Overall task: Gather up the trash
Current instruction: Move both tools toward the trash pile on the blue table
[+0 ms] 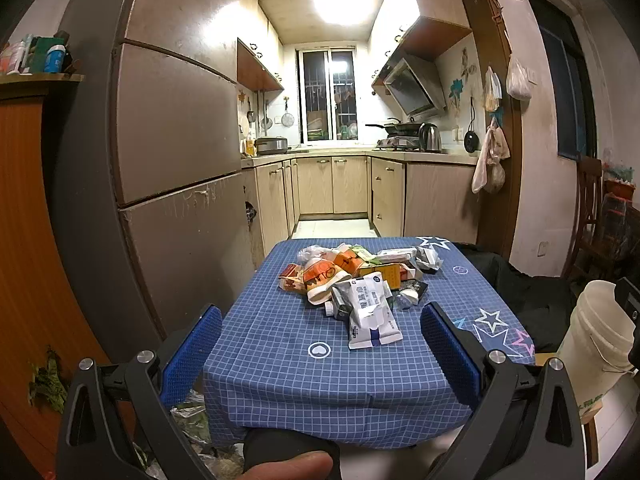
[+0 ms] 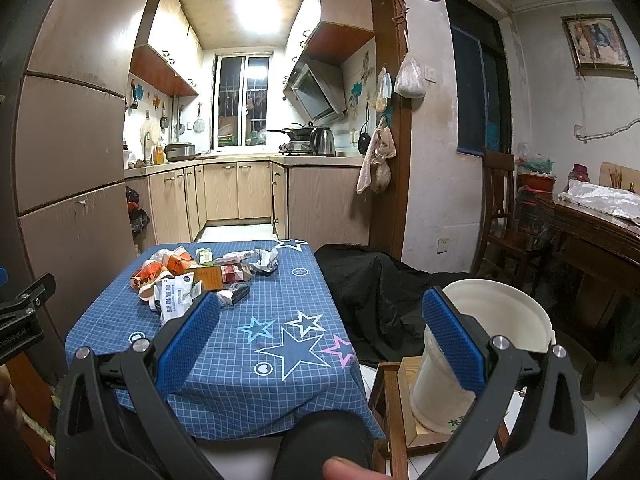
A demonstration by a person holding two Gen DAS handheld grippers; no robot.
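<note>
Both the left gripper and right gripper gape wide and empty short of the blue checked tablecloth, where crumpled wrappers and cartons lie heaped, the white plastic bucket standing to its right.

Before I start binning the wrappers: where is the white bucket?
The white bucket stands on a wooden stool right of the blue-clothed table, beside the black cloth; the left wrist view shows it at far right.
</note>
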